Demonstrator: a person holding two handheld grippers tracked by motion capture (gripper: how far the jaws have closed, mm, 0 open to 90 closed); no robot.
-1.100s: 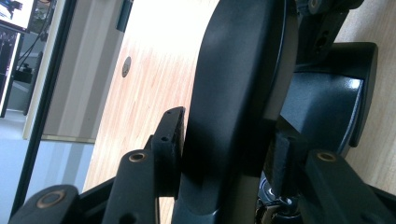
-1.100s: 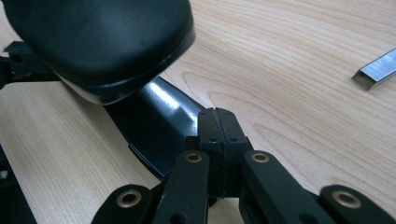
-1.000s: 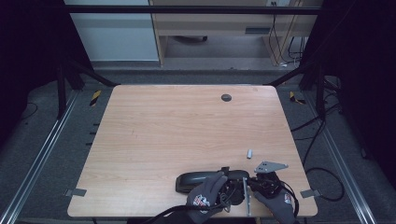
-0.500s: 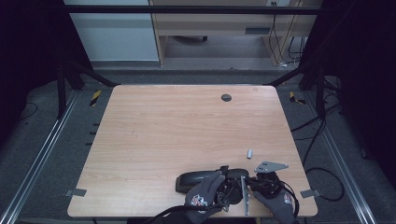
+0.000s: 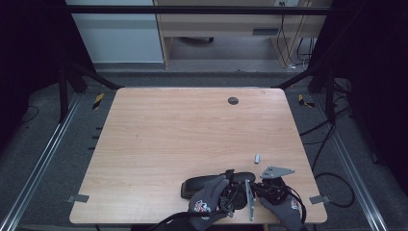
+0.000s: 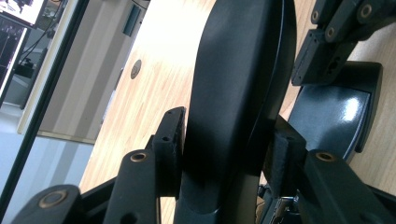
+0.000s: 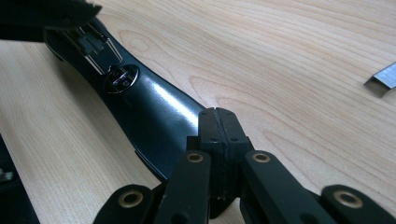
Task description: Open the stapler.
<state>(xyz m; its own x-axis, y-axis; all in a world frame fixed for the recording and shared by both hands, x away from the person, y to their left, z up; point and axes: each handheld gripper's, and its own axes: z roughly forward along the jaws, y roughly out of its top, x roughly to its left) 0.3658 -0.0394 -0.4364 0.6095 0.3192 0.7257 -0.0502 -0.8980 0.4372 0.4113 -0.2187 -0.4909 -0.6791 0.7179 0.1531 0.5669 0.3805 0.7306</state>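
Left tongs (image 6: 224, 154): clamped across the raised top arm of a glossy black stapler (image 6: 243, 79), wrist rolled sideways near the wooden worktop (image 5: 192, 134) front edge.
Right tongs (image 7: 218, 128): pressed shut, empty, tips on the stapler's base.
Risk: base may skid if the tips slip; staple strip (image 7: 383, 79) lies nearby.

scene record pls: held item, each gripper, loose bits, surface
held item: black stapler, opened, top arm raised off base
left gripper: shut on top arm, pads on both its sides
right gripper: shut, tips together over the base's end; touching it or not, cannot tell
loose bits: strip of staples right of stapler
surface: wooden table, near edge
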